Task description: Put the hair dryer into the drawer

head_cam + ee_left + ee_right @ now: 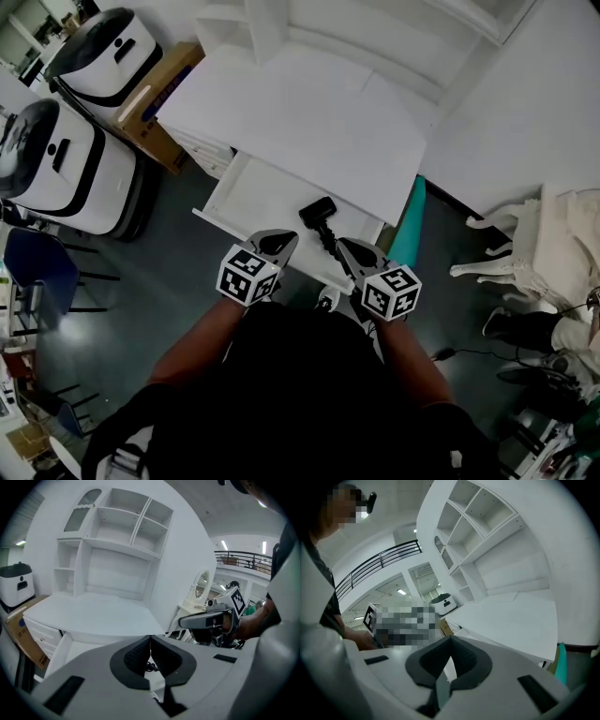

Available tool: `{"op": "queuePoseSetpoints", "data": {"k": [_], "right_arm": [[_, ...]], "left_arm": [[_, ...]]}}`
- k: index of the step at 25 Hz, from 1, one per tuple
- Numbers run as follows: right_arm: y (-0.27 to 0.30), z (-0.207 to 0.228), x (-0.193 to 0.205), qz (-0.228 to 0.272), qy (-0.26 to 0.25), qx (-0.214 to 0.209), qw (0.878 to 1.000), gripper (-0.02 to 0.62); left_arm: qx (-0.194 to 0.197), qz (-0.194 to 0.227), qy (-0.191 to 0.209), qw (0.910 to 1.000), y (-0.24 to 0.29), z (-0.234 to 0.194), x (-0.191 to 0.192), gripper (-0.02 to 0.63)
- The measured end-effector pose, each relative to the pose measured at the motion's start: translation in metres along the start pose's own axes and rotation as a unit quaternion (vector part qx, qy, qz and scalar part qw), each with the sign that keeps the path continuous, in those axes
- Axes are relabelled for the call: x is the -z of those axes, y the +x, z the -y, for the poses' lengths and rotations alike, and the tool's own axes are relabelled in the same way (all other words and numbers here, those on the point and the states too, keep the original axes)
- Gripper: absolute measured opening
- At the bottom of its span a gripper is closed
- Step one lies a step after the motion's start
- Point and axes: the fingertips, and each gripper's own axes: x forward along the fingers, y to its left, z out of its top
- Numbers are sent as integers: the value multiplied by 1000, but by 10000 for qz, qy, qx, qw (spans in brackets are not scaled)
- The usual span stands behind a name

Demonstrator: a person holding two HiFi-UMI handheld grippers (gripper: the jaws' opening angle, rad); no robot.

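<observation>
Left gripper (150, 640) has its two jaws closed fully against each other, and nothing is caught between them. The right gripper (450, 639) shows the same in its own view, jaws together and empty. In the head view both are held in front of the person's body, near the front edge of the open drawer (234, 192), and they touch nothing in it.

The hair dryer (319, 212) lies flat on the white bottom of the drawer, toward its right side, just below the front border of the desk (309, 122). Its black cord (328, 246) runs from the handle toward the person and seems to pass over the front edge of the drawer (where it ends I cannot tell, because the grippers cover that part).

As I judge it, the main part of the task is done: the dryer is in the drawer and neither gripper holds it. What may be left is small. The cord could be brought inside too, and perhaps the drawer pushed closed, although the task sentence does not ask for this.
</observation>
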Motion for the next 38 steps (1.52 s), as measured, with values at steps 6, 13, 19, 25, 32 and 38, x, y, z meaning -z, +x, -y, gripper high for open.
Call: {"op": "queuePoseSetpoints", "data": {"k": [6,13,19,25,32,38], "right_arm": [[12,-42,7,200,209,295,9991,26],[20,-87,29,341,397,561,9970,26],[15,-115,34,726,603,859,9918,26],[2,-126,36,838,510,1046,9897,26],[-17,-121,19,841,339,933,9915,26],[-41,-115,8,853,141,780,9932,26]], "left_arm": [[287,108,237,9992,-46,-12,1,9],[787,233,459,9956,-88,-12,9,9],[1183,163,736,9901,-107,-6,18,9],[1334,144,902,9869,-111,4,22,9],[1265,339,811,9881,-107,25,9,9],[1091,558,708,9899,-99,45,-5,9]]}}
